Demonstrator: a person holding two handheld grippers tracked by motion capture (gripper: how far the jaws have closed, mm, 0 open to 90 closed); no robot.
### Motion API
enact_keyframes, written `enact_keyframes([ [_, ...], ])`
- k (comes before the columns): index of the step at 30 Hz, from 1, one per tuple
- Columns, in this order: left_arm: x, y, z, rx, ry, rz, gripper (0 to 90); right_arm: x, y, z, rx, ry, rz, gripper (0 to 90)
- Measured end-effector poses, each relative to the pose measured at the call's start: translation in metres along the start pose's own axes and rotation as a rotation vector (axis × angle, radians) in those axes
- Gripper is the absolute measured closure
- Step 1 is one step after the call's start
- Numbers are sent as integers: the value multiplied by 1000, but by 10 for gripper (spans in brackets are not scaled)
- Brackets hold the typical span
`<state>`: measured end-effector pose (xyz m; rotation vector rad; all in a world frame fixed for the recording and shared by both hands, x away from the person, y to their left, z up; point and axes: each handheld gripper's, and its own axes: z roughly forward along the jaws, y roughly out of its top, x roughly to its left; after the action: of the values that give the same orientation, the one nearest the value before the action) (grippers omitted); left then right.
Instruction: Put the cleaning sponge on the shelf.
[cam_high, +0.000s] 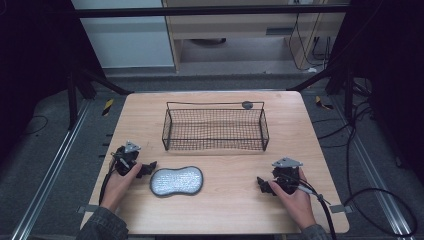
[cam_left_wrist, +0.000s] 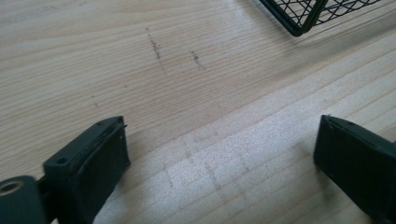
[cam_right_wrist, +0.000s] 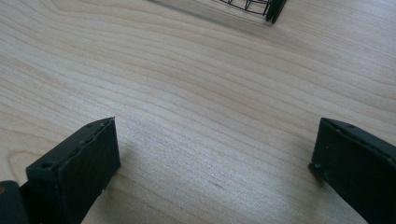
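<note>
High view: wire basket (cam_high: 214, 129) empty at table (cam_high: 235, 210) centre; grey pad (cam_high: 177, 180) lies in front of it, just beside left gripper (cam_high: 148, 168). Right gripper (cam_high: 263, 185) well apart from pad.
Left gripper view: jaws spread, nothing betw.
Right gripper view: same. Judged: nothing begun yet.

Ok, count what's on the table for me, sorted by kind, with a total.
Wire basket: 1
Silver peanut-shaped pad: 1
Handheld grippers: 2, the left gripper and the right gripper, both open
Total: 4
</note>
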<state>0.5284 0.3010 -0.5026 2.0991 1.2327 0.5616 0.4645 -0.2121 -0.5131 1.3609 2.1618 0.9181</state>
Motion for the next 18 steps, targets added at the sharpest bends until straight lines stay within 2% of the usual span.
enact_keyframes([
  [6,0,7,-15,-45,-22,8,39,0,1,1,1,4,-3,7],
  [8,0,8,-18,-42,-22,19,35,-1,1,1,1,4,-5,7],
  [10,2,10,-25,-35,-5,59,35,-1,1,1,1,5,-6,7],
  [18,5,13,-41,-22,-50,97,37,-1,1,1,0,13,-9,6],
])
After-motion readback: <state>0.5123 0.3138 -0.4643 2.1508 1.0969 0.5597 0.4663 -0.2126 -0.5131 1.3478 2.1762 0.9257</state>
